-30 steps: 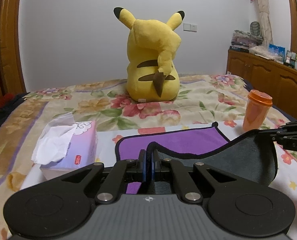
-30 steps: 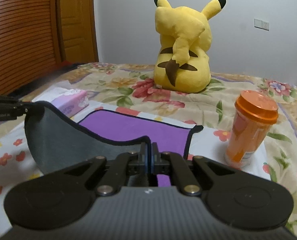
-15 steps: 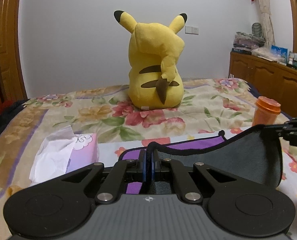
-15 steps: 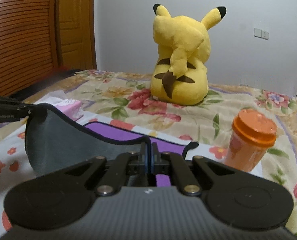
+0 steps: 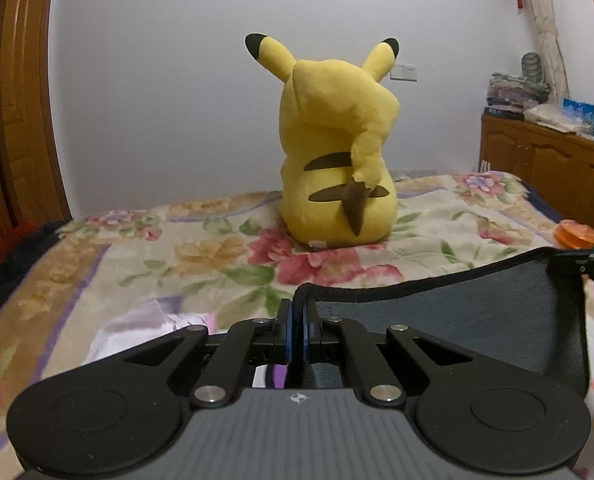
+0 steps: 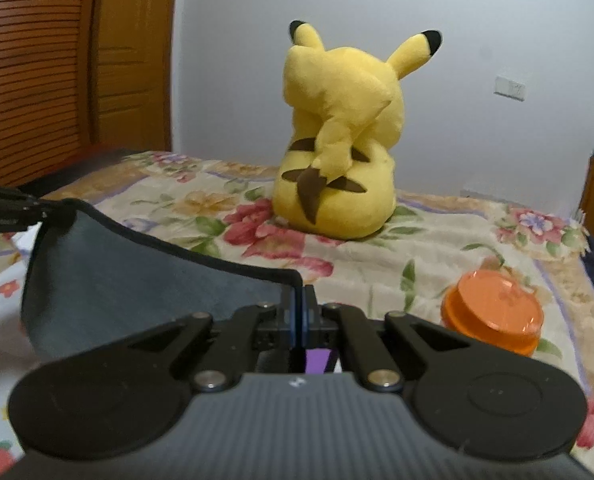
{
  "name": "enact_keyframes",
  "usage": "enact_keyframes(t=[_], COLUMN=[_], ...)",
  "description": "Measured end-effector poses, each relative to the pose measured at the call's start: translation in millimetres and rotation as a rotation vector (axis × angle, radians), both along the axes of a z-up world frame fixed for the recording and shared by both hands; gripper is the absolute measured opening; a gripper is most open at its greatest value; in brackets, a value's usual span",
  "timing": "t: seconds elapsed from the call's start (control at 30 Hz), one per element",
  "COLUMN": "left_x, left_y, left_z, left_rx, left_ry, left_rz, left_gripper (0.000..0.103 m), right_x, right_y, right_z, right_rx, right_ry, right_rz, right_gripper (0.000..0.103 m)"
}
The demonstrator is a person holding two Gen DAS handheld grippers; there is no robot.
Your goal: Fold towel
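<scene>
The towel (image 5: 457, 328) has a dark grey side with a black hem and a purple other side. It hangs lifted between my two grippers, grey side towards both cameras. My left gripper (image 5: 297, 312) is shut on one corner of its hem. My right gripper (image 6: 298, 304) is shut on the other corner. The towel (image 6: 137, 280) spans to the left gripper at the left edge of the right wrist view. A purple strip shows below each gripper's jaws. The towel's lower part is hidden behind the gripper bodies.
A yellow Pikachu plush (image 5: 337, 160) sits ahead on the floral bedspread (image 5: 177, 256); it also shows in the right wrist view (image 6: 337, 140). An orange lidded cup (image 6: 493, 312) stands to the right. A tissue box (image 5: 145, 320) lies to the left. Wooden cabinets (image 5: 549, 168) stand at far right.
Both grippers have risen and moved forward with the towel corners. The purple face has dropped out of sight, the cup and tissue box sit lower, and the plush looks nearer.
</scene>
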State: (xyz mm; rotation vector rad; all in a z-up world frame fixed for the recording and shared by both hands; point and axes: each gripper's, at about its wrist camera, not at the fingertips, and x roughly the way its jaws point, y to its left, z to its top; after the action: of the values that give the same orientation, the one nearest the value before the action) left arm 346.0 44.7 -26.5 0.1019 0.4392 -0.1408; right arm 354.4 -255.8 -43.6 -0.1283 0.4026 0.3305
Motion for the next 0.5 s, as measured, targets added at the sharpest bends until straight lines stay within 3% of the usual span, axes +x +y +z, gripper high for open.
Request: enact_keyframes(t=[0.5], left_x=[44], left_y=[-4], left_z=[-26], left_rx=[-0.030], left_ry=[0.013], left_rz=[0.021], left_gripper=[0.008], right_x=[37], right_y=[10], right_z=[-21], right_rx=[-0.018], right_ry=[-0.019], right_rz=[-0.026], right_gripper=[0.004])
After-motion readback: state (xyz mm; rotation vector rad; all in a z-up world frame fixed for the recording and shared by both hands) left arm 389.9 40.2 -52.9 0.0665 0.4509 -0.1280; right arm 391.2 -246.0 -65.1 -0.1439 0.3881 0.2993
